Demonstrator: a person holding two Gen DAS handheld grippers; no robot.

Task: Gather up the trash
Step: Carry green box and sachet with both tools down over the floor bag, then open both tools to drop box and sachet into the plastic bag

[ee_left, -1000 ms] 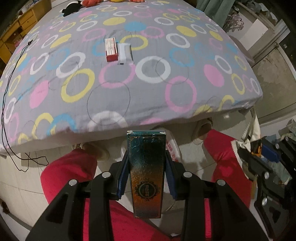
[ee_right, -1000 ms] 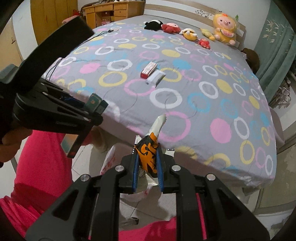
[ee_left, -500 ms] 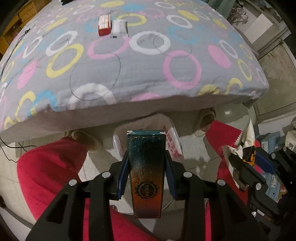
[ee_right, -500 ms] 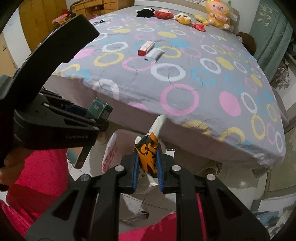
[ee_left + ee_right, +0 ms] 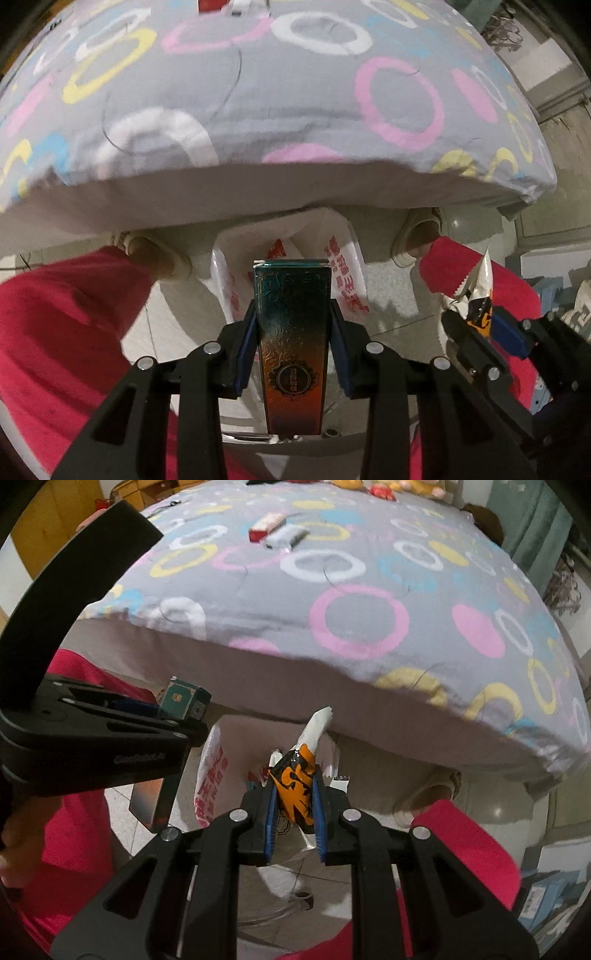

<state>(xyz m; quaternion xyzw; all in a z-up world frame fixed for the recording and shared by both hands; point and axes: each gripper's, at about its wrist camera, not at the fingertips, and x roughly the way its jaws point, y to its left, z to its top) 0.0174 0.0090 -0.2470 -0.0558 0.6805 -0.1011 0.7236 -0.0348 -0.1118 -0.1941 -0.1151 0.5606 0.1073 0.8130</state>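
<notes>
Below the edge of the grey bed with coloured rings [image 5: 295, 110], the white plastic bag with red print [image 5: 347, 273] gapes on the floor. Over it, the left gripper [image 5: 291, 343] clamps a long teal-and-orange foil carton [image 5: 291, 332] by its sides; it looks light and stiff, its long axis pointing bagward. Beside it, the right gripper [image 5: 293, 797] pinches a crumpled orange-and-black wrapper [image 5: 295, 786], soft and slippery, its torn tip pointing toward the bed.

Teal-to-orange box [image 5: 291, 339]; orange-black wrapper [image 5: 295, 790]; grey ring-patterned bedspread [image 5: 280, 92]
</notes>
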